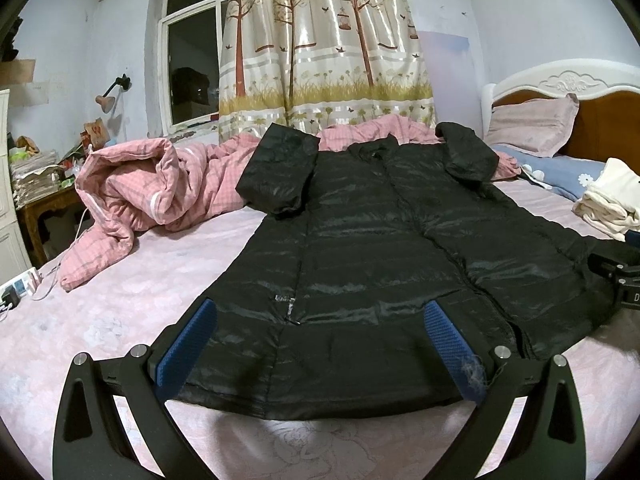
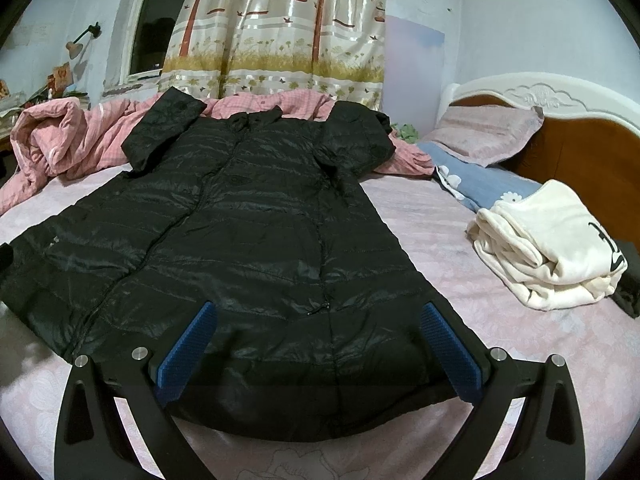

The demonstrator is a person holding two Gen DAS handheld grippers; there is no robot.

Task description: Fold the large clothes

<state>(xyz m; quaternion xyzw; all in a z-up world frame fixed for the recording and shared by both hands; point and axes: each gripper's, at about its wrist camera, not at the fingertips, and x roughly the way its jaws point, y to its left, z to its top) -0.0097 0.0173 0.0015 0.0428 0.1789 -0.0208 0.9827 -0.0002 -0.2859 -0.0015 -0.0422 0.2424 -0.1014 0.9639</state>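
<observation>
**Mei:** Both grippers sit at the near hem of the black coat (image 1: 360, 248). Left gripper (image 1: 320, 344) has its blue pads spread wide, with the hem lying between them; nothing is pinched.

**Tao:** And the right gripper (image 2: 320, 344)?

**Mei:** Same: fingers wide apart, straddling the hem near the coat's right corner, holding nothing. Whether the pads actually touch the fabric, I can't tell.

**Tao:** Where does the coat lie?

**Mei:** Flat and front-up on the pink bedsheet (image 1: 120, 300), zipper running from near to far, collar at the far end against the pink checked quilt (image 1: 152, 184). Both sleeves look folded in over the chest, which I'd guess keeps the outline a tidy rectangle for the next fold.

**Tao:** So why one gripper on each side of the hem?

**Mei:** My reading: two grips spaced along the bottom edge would let the hem lift evenly and travel toward the collar without sagging in the middle. The shell looks slick and puffy, so a shallow pinch might slip.

**Tao:** Anything in the way?

**Mei:** A folded cream garment (image 2: 548, 248) sits well to the right, near the blue floral pillow (image 2: 480, 184), clear of the coat. The quilt crowds the far end, so the hem may land close to it.
</observation>
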